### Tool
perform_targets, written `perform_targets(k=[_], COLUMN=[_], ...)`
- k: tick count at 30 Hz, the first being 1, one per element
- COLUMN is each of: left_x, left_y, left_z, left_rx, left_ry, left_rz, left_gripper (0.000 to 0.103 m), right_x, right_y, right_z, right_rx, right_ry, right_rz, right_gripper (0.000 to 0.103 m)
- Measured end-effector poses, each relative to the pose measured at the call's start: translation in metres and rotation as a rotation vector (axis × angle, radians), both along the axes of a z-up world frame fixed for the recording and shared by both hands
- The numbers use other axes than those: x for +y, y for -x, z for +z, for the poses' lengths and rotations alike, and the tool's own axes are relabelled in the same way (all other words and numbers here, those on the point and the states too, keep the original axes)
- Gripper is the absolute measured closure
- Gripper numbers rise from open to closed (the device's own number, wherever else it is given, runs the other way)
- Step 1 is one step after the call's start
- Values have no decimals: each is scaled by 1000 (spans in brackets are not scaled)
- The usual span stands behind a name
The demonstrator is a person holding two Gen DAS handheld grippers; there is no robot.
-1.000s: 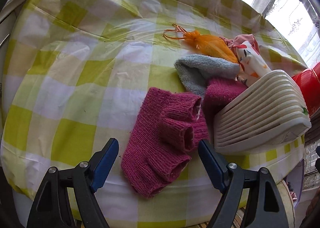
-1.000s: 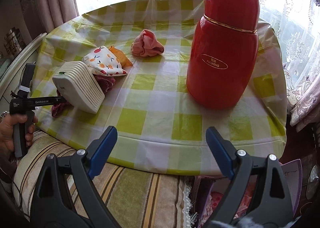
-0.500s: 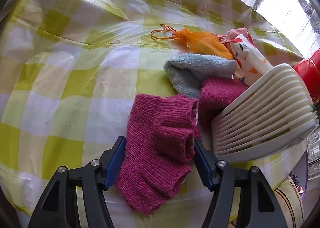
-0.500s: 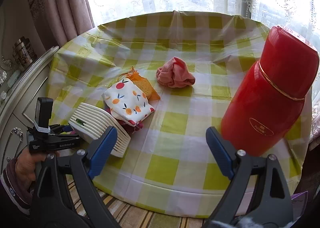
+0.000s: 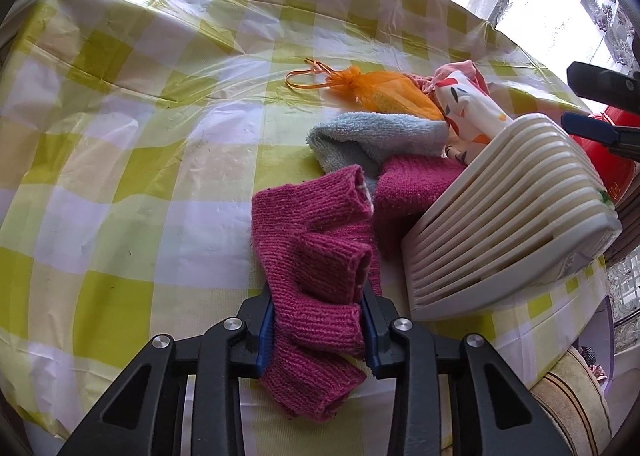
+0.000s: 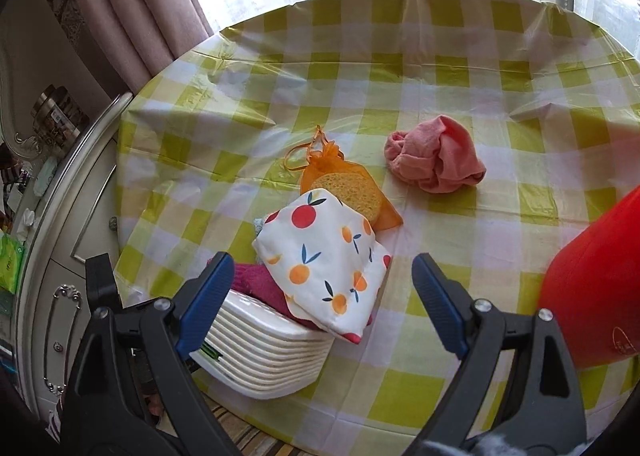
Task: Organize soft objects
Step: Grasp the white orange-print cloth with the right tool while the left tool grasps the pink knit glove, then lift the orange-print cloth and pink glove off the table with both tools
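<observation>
Second magenta glove [image 5: 416,184] half hidden behind white basket [image 5: 504,224]; left fingers [image 5: 265,330] just clamped on magenta glove [image 5: 316,256], right fingers [image 6: 208,300] apart.

The red flask [image 6: 592,288] is cut off at the frame's right edge; the ribbed basket [image 6: 264,352] hides its contents.

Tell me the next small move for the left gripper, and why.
Probably lift the magenta knit glove a little. The left gripper has just been closing, and its pads now press the glove's sides. The glove lies beside the white ribbed basket, which is tipped over, so raise it clear before carrying it there.
</observation>
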State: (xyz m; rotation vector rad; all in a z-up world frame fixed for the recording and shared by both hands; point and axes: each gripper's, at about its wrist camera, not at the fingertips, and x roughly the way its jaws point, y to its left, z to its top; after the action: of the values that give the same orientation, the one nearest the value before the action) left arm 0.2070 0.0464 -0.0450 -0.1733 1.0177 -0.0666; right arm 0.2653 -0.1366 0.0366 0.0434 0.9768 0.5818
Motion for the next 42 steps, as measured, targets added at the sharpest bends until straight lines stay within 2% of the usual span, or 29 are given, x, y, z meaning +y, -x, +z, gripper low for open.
perform_targets(k=[13,16,18,22,23,27,31,33,42], left_x=[4,5,5,7,9,13,15,15,18], left_y=[4,5,6,7,8,13,15,16,21], left_z=[2,2,3,4,4,8,12,14,19], left_rx=[-28,-30,-32,-41,-44,-59,-80,-91,-116], left_ry=[-20,-20,-20,-19,-18,-15,-27,-36,-38], left_rz=[34,38,42,56,63,97,117,124,141], left_gripper=[71,71,71,71,71,72,74,81,83], right_x=[36,35,33,23,20,4,-12,-19,-48], right_y=[-48,-54,-57,-56,-56,-52,-42,-34,19], right_z=[-43,-56,-62,-66,-65,-61,-51,-47,-40], right_rx=[187,237,255,251,245,210,132,89,-70], right_ry=[4,-12,-7,-23,-32,-60,-42,-15,85], right_rz=[44,51,46,30,27,-8,-42,-59,-122], right_gripper=[11,30,52,68,72,79,80,81,81])
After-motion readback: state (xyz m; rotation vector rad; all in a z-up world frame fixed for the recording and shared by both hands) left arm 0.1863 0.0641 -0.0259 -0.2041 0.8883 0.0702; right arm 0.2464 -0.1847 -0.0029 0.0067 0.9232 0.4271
